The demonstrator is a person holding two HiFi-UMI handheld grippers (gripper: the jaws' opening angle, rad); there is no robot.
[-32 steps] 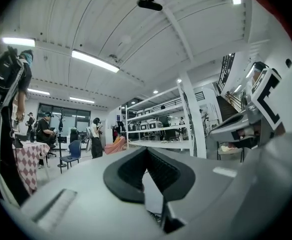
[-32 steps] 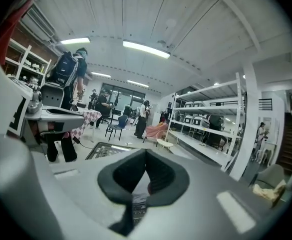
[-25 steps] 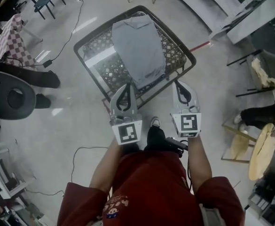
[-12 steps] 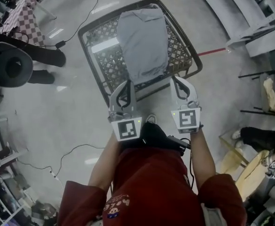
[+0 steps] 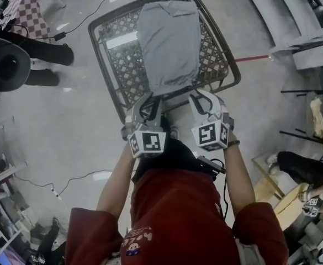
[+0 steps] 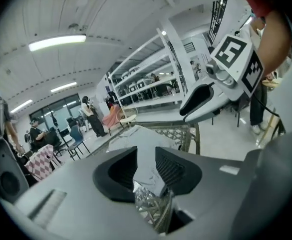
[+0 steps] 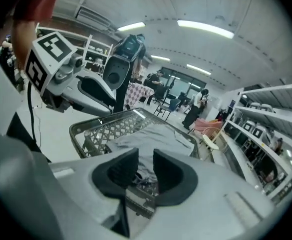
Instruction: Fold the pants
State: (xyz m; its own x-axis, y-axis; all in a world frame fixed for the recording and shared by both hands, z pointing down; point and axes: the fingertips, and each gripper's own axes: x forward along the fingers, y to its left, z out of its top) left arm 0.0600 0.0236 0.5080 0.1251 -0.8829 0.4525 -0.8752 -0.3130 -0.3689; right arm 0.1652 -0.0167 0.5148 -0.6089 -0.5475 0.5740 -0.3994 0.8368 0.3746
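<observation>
Grey pants (image 5: pixel 169 43) lie flat along a lattice-topped table (image 5: pixel 114 70), one end at the near edge. My left gripper (image 5: pixel 149 101) hovers at that end's left corner and my right gripper (image 5: pixel 203 99) at its right corner. Both pairs of jaws are opening. In the left gripper view, the gap of the left gripper (image 6: pixel 146 161) shows the pants (image 6: pixel 145 146) edge, with no pad pressing on it. The right gripper (image 7: pixel 145 170) likewise frames the pants (image 7: pixel 153 134) in its gap, apart from the pads. Each gripper view shows the other gripper off to the side.
A person in dark trousers stands by a black round chair (image 5: pixel 4 65) at the left. Cables (image 5: pixel 67 178) trail over the floor. White shelving (image 5: pixel 310 15) runs along the right, with a red floor line (image 5: pixel 252 58) beside the table. My shoe shows below the table's near edge.
Both grippers have dropped and come forward to the near end of the pants. Their jaws, shut before, now stand parted.
</observation>
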